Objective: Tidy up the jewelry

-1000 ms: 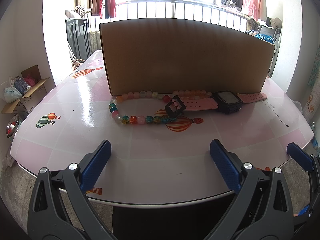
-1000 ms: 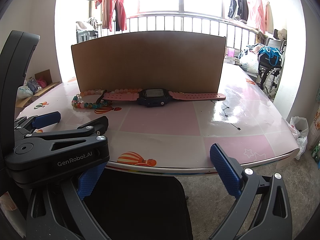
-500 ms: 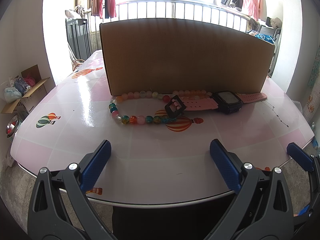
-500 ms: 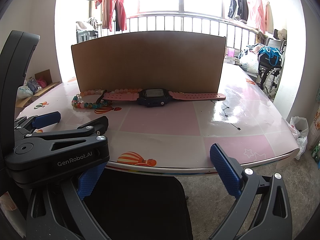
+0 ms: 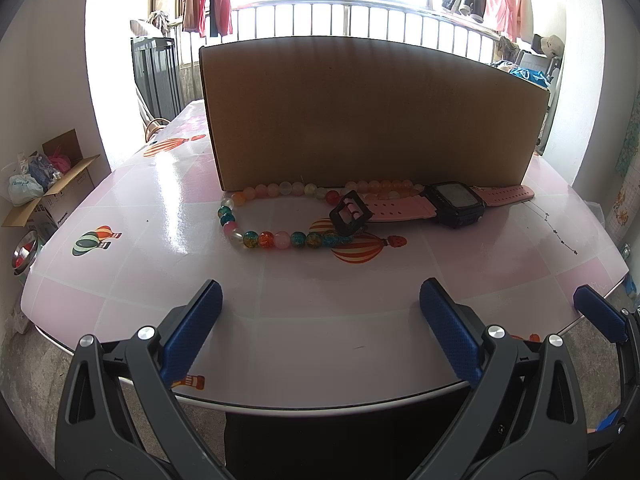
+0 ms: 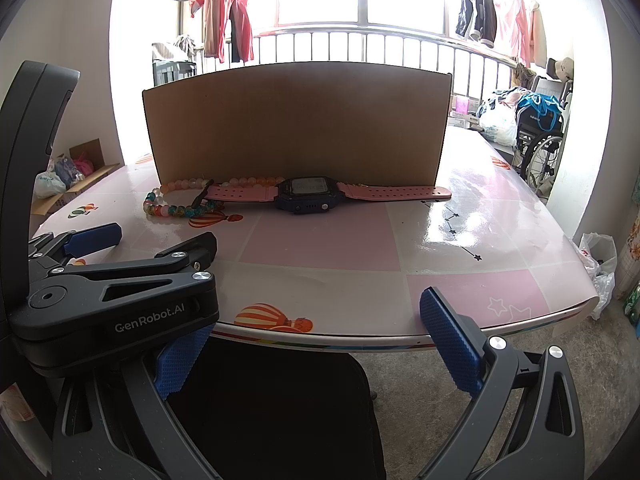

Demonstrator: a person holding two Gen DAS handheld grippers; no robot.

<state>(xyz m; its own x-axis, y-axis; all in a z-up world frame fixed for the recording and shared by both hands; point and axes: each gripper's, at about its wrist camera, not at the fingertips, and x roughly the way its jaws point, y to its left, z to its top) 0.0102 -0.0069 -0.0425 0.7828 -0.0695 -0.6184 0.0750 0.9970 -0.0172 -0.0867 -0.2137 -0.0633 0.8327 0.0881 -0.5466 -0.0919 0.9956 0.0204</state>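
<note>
A multicoloured bead bracelet [image 5: 272,216] lies on the pink table [image 5: 280,300] in front of a tall cardboard box [image 5: 372,116]. A pink-strapped digital watch [image 5: 452,202] lies beside it, its black buckle resting over the beads. Both show in the right wrist view, the bracelet [image 6: 176,204] and the watch [image 6: 310,196]. My left gripper [image 5: 320,332] is open and empty, near the table's front edge, short of the bracelet. My right gripper [image 6: 316,344] is open and empty at the front edge; the left gripper [image 6: 120,256] shows to its left.
The cardboard box [image 6: 296,124] stands across the back of the table. A black chair [image 6: 272,400] sits below the front edge. An open carton [image 5: 48,184] with bags lies on the floor at the left. A wheelchair [image 6: 540,148] stands far right.
</note>
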